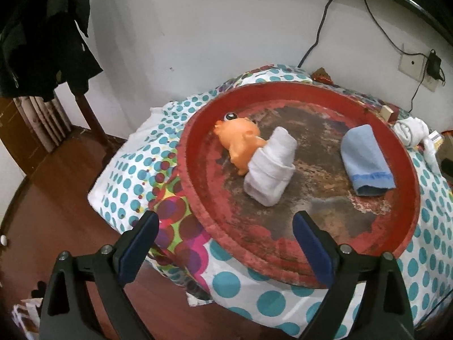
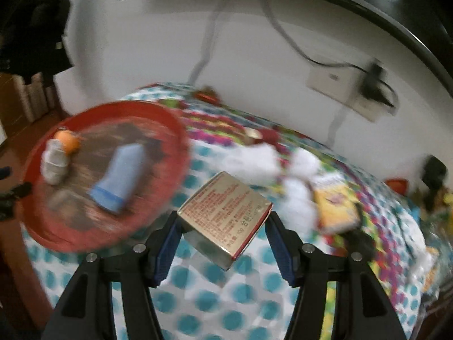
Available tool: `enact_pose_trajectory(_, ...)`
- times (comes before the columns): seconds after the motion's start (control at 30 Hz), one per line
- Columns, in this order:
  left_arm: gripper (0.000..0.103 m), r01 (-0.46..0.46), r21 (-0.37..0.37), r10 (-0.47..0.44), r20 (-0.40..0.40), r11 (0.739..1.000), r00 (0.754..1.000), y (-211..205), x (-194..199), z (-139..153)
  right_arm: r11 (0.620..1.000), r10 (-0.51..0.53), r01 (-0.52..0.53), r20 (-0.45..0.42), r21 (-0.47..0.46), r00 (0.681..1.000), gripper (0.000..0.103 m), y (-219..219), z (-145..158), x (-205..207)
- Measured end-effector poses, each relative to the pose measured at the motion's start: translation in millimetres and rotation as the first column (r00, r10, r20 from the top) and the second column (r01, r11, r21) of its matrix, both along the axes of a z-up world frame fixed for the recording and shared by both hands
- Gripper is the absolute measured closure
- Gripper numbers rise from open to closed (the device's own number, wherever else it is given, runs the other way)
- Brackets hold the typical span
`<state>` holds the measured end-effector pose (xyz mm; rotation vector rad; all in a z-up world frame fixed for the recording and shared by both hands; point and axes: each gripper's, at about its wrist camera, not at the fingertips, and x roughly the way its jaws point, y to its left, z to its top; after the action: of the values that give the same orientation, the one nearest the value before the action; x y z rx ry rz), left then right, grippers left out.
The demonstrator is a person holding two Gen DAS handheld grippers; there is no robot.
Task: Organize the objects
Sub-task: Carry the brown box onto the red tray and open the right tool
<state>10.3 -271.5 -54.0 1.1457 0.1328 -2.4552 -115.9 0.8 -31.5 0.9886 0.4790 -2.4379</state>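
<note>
A round red tray [image 1: 407, 175] lies on a dotted cloth. On it are an orange toy animal [image 1: 240, 138], a rolled white cloth [image 1: 271, 167] leaning on the toy, and a folded blue cloth [image 1: 365, 158] at the right. My left gripper [image 1: 226, 221] is open and empty just above the tray's near rim. In the blurred right wrist view my right gripper [image 2: 223, 221] is shut on a small gold and red box [image 2: 226, 215], lifted above the dotted cloth to the right of the tray [image 2: 36, 226]. The blue cloth [image 2: 121, 175] and white roll [image 2: 53, 161] show there too.
White socks [image 1: 413, 130] and small packets lie beyond the tray's right rim. A yellow packet [image 2: 337, 204] and white cloths [image 2: 300, 167] lie on the dotted tablecloth [image 2: 198, 297]. A wall with sockets and cables stands behind. Wooden floor and a chair with dark clothes [image 1: 42, 36] are at the left.
</note>
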Motion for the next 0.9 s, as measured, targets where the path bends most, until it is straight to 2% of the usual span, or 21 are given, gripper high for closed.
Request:
enact_pose_trajectory(0.1,0.008,0.007,0.010,-0.006,-0.009,1.000,1.000,-0.6,1.5,2.4,0.998,0.064,-0.064,0.012,0.005,0.998,0.042,-38.3,0.1,4.6)
enact_pose_trajectory(0.23,0.007,-0.004,-0.012,0.004,-0.011,1.000,1.000,-3.2,2.0,3.6,0.991,0.133,-0.134,0.044,0.002,0.990,0.042,-84.2,-2.4,8.0)
enact_pose_trajectory(0.47,0.007,-0.037,-0.004,0.037,-0.025,0.999,0.999,-19.7,6.8,5.8,0.979,0.197,-0.201,0.101,0.035,0.975,0.042,-137.7,-18.0,12.2)
enact_pose_trajectory(0.6,0.007,-0.083,-0.006,0.083,-0.029,0.996,0.996,-33.2,9.9,5.7,0.973,0.224,-0.230,0.130,0.030,0.966,0.042,-157.4,-26.7,12.6)
enact_pose_trajectory(0.9,0.007,-0.145,0.078,0.150,-0.055,0.986,0.987,-57.6,19.6,5.7,0.966,0.236,-0.247,0.125,0.081,0.964,0.042,-189.1,-40.7,1.2)
